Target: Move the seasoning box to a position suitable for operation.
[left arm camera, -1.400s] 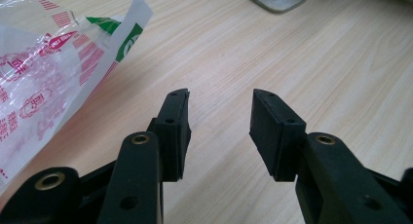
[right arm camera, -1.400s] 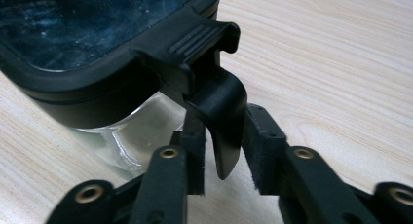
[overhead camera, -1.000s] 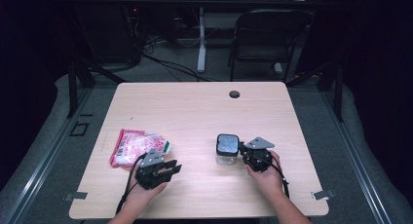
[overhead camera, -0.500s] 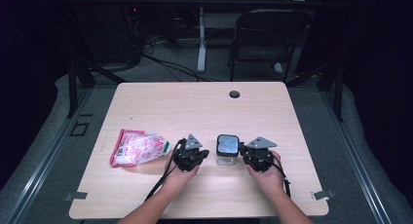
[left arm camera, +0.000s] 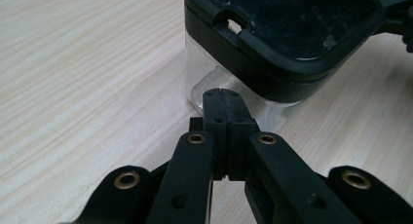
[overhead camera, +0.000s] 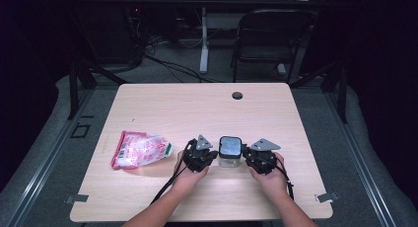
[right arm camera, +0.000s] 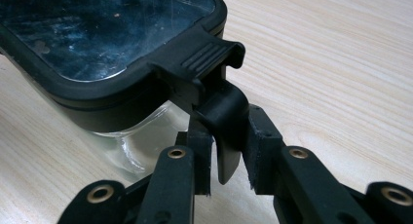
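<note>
So your right gripper (right arm camera: 226, 173) clasps the clear container's (overhead camera: 229, 159) black latch flap (right arm camera: 221, 121); your left gripper (left arm camera: 221, 100), shut empty, braces it; lid (right arm camera: 97, 34) unopened.

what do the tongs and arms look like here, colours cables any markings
Both tongs, left and right, are black, each topped by a grey three-cornered plate. Their jaws are flat black links with brass-coloured rivets. A black cable trails from each. The forearms are bare, no sleeves or gloves.
</note>
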The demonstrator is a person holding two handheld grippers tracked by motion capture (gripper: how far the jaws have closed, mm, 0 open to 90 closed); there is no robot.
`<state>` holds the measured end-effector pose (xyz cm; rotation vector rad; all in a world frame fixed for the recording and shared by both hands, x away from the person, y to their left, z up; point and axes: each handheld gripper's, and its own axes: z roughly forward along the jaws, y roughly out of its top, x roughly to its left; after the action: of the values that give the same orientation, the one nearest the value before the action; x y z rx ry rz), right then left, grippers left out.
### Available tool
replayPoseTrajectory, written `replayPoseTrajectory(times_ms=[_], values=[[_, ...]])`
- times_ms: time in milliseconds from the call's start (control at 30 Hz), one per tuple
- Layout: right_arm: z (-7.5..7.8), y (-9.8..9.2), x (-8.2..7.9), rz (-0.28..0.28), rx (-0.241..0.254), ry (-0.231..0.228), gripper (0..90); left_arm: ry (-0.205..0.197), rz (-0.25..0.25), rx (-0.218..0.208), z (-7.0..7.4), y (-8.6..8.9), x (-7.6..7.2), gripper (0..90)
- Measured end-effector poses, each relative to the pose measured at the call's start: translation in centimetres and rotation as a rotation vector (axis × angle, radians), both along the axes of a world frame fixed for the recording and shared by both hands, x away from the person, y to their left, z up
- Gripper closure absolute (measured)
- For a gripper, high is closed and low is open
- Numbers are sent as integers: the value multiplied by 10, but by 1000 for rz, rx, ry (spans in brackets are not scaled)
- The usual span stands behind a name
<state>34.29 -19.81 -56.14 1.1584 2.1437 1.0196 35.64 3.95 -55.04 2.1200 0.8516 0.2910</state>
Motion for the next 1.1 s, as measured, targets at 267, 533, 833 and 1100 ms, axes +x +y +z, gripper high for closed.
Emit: replayPoseTrajectory(times_ms=[267, 533, 833, 1100], values=[[5, 1, -2, -25, 9, -11, 786, -10, -24, -6, 10, 1, -7, 900], [10, 3, -7, -67, 39, -26, 819, -24, -44, -8, 15, 3, -18, 900], [15, 19, -18, -36, 83, -53, 812, -22, -23, -17, 23, 26, -26, 900], [16, 43, -26, 18, 71, -56, 811, -19, -24, 10, 23, 52, -41, 900]])
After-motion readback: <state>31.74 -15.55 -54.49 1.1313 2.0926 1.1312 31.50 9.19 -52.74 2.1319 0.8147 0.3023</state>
